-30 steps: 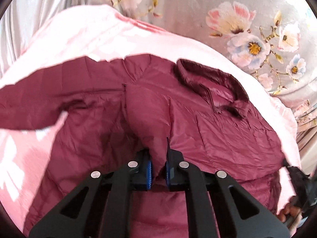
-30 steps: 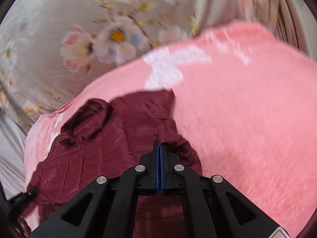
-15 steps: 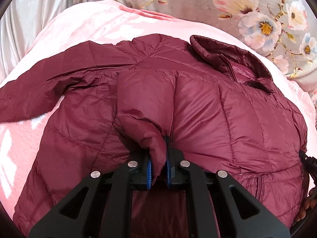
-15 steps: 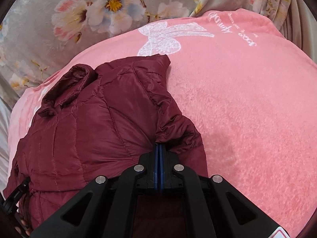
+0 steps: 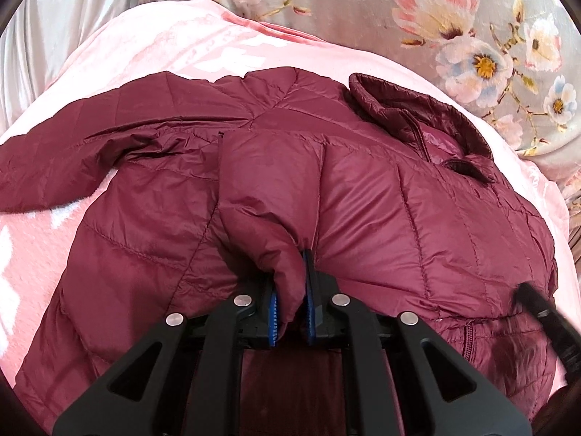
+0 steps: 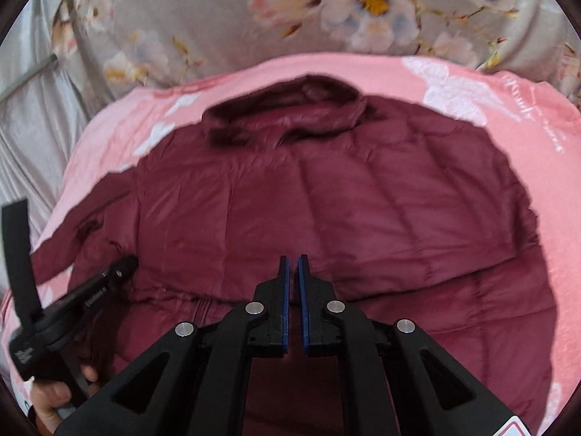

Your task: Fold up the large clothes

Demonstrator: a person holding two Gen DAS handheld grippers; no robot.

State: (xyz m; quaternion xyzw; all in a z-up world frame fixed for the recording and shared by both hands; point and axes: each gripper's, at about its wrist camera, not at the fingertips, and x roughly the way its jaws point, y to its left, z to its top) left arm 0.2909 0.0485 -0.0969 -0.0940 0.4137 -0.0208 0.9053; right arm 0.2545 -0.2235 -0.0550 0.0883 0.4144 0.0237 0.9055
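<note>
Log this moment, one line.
left gripper: shut on jacket sleeve | right gripper: jaws just opening, empty, above maroon puffer jacket | pink blanket underneath

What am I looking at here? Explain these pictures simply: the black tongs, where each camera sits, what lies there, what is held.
A person holds two hand-held grippers, each carrying a camera looking along its fingers. The left camera shows the left gripper pinching a fold of the maroon jacket, which lies on a pink blanket. The right camera shows the right gripper; its jaws have just been opening, a slim gap with nothing between them. Behind is flowered bedding.
</note>
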